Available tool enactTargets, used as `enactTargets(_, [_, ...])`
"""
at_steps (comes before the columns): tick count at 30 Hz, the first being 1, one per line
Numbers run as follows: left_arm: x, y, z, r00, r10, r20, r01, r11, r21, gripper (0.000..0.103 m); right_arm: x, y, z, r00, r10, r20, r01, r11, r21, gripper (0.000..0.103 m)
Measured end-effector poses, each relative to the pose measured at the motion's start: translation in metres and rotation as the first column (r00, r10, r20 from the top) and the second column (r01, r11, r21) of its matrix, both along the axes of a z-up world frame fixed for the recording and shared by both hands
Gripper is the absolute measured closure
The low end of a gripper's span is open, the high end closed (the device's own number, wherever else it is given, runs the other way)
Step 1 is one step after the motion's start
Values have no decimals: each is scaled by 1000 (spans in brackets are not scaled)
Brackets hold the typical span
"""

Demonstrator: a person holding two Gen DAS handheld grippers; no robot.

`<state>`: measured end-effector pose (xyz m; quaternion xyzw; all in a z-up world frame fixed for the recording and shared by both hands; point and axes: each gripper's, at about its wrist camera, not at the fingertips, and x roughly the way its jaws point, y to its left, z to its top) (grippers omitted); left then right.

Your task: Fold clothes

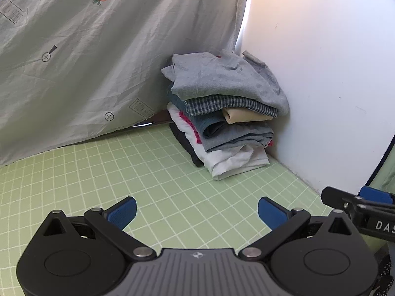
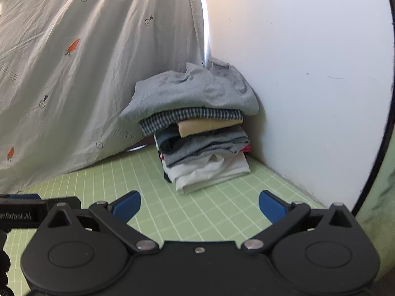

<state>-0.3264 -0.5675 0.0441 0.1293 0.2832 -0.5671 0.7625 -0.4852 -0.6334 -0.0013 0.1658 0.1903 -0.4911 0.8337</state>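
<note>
Nothing's really blocking the way here. The stack of folded clothes [image 1: 222, 113] sits tucked right into the back corner, touching the white wall [image 1: 321, 74] on its right, with a pale grey curtain [image 1: 86, 49] printed with little carrots hanging just behind and left of it. A grey top [image 2: 195, 91] caps the pile, then a checked piece, something cream, more grey, and white at the bottom. Folded edges face the grippers; the long side runs roughly along the wall.

The surface is a green grid mat [image 1: 123, 167], bare in front of the stack.

Left gripper [image 1: 197, 212] and right gripper [image 2: 199, 204] both hover low over the mat, side by side, well short of the pile, jaws spread wide and holding nothing.
</note>
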Motion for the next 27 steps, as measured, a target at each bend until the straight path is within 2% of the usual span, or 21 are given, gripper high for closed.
enactTargets(10, [-13,16,3,1000,-10,18,10,1000,-5,0,-12,16,-3,1000,15,6,-15,1000,-1,0])
enactTargets(21, [-22,25,8,996,-11,84,14,999,-33,0,-15,22,-2,1000,19,11,-19,1000,-10,0])
enactTargets(27, [-23,25,8,997,-27,78,29,999,-25,0,-14,23,-1,1000,21,12,-20,1000,-13,0])
